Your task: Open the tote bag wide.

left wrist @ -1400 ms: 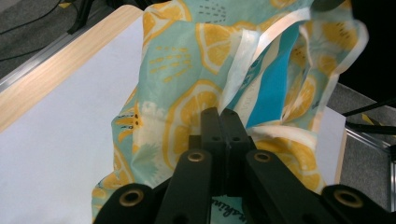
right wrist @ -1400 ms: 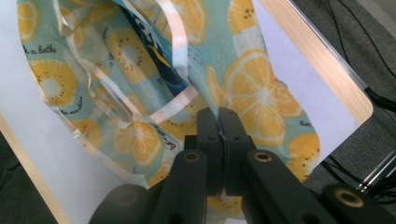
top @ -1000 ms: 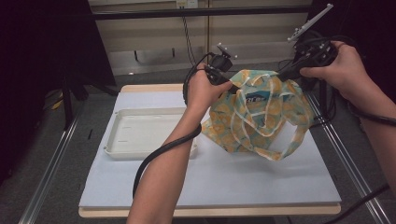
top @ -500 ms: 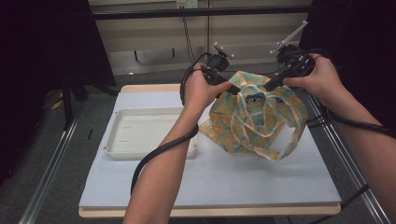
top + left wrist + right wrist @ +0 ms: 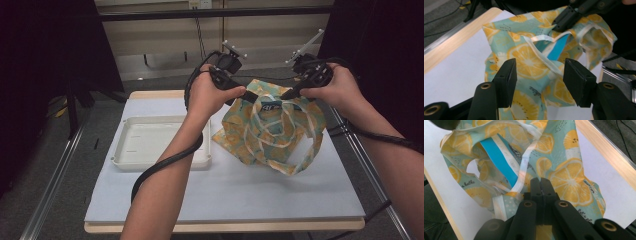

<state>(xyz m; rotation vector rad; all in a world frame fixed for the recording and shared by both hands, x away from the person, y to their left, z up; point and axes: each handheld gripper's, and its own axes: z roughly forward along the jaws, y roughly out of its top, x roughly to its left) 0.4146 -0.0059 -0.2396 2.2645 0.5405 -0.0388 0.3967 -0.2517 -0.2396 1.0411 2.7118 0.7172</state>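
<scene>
A teal cloth bag (image 5: 270,132) printed with orange slices stands slumped on the white table cover, its white straps hanging loose. My right gripper (image 5: 287,94) is shut on the bag's upper rim (image 5: 540,181) and holds it up. My left gripper (image 5: 248,95) is at the opposite rim; its jaws have just been opening. In the left gripper view they stand apart (image 5: 539,67), with a white strap (image 5: 541,56) and bag cloth (image 5: 524,57) seen between them, untouched by the pads. A blue packet (image 5: 499,157) shows inside the bag's mouth.
A shallow white tray (image 5: 150,120) lies on the table's left half, beside the bag. The wooden table edge (image 5: 150,94) runs along the far side. Metal rails flank the table, and black cables trail from both grippers.
My right hand has come down and to the left with the bag's rim, and the bag has sunk lower on the table. My left hand has risen a little.
</scene>
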